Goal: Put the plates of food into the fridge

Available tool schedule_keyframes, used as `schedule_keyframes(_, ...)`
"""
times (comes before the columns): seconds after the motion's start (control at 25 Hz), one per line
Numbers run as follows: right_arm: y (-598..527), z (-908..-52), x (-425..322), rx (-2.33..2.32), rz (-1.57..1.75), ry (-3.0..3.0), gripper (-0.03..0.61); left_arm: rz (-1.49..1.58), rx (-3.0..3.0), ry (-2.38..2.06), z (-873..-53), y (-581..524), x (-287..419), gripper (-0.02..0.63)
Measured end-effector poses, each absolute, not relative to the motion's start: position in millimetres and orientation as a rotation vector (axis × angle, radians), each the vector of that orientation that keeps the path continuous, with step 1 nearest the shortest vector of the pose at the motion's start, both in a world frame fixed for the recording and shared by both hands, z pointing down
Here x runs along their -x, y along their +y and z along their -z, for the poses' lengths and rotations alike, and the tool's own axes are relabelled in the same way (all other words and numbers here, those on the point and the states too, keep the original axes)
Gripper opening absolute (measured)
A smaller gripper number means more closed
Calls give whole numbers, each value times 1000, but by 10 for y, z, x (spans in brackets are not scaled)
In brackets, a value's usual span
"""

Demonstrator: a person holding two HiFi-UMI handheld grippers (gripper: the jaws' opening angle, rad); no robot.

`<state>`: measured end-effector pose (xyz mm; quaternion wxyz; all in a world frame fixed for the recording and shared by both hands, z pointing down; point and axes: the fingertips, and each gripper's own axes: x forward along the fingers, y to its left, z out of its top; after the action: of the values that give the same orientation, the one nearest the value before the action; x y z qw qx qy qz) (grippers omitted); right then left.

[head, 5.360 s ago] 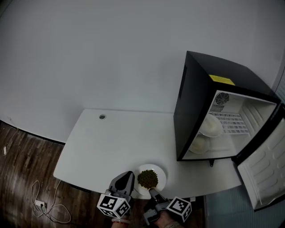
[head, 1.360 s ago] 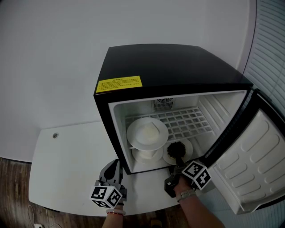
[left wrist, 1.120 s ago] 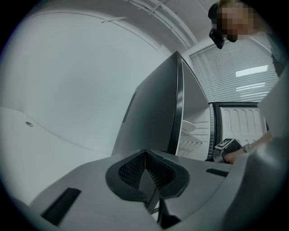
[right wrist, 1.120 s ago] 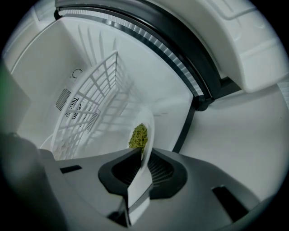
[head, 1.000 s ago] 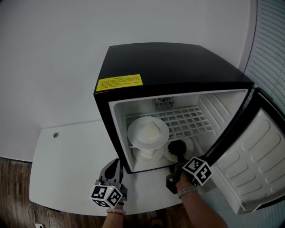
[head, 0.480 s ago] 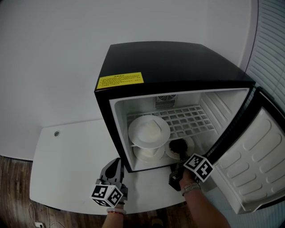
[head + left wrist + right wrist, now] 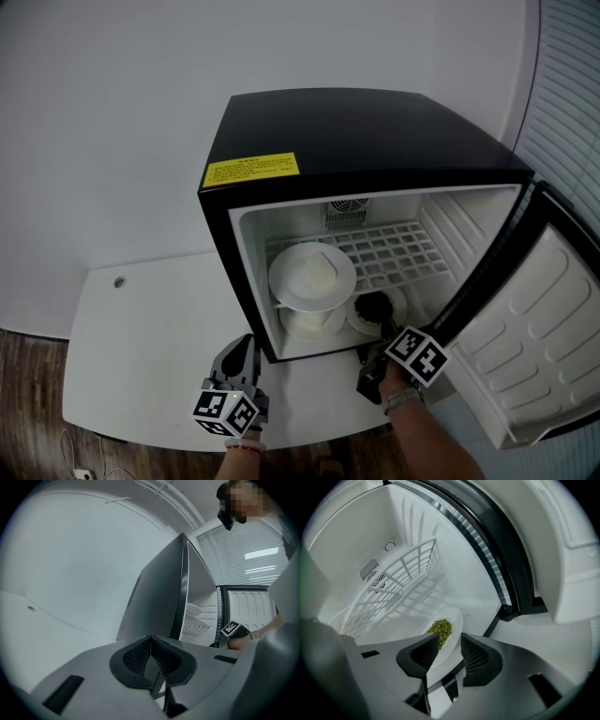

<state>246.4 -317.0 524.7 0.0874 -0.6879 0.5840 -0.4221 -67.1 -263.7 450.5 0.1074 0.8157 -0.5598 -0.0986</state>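
Observation:
The white plate of green peas (image 7: 375,307) rests on the fridge floor at the right, seen close up in the right gripper view as the plate (image 7: 452,625). My right gripper (image 7: 379,334) reaches into the fridge opening. Its jaws have just been opening and now stand open, with the plate's near rim between them in the right gripper view (image 7: 450,652). My left gripper (image 7: 241,349) hangs over the table in front of the fridge's left wall, and in its own view the left gripper (image 7: 151,656) is shut on nothing.
The black fridge (image 7: 366,141) stands on the white table (image 7: 141,337), its door (image 7: 525,347) swung open to the right. A plate of pale food (image 7: 312,274) sits on the wire shelf (image 7: 401,578), another plate (image 7: 302,324) below it. The door seal (image 7: 501,569) runs close on the right.
The plate of peas has gone from the table's front edge into the fridge's bottom right. In the last second the right gripper has drawn back a little; the left has stayed put.

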Motion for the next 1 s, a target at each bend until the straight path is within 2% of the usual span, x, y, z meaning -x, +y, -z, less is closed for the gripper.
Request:
schedule_keyframes(0.32, -3100, -5115, -2472, 2103, 1115, 1809, 123, 289, -2397, -1642, -4535, -2608, 683, 9)
schedule_keyframes(0.52, -3012, -4938, -2232, 2068, 1000, 2003, 121, 296, -2396, -1642, -4518, -2566, 726, 9)
schedule_keyframes(0.56, -2985, -4912, -2173, 2069, 970, 2047, 114, 296, -2395, -1644, -4519, -2553, 739, 9)
schedule_keyframes(0.64, -2928, -4878, -2050, 2063, 918, 2123, 46, 298, -2393, -1645, -4519, -2520, 762, 9)
schedule_keyframes(0.76, -2826, -4822, -1861, 2017, 882, 2206, 8, 298, -2398, -1642, -4502, -2470, 784, 9)
schedule_keyframes(1.0, -2554, -4677, -1476, 1865, 792, 2396, 8, 285, -2429, -1611, -4470, -2313, 769, 9)
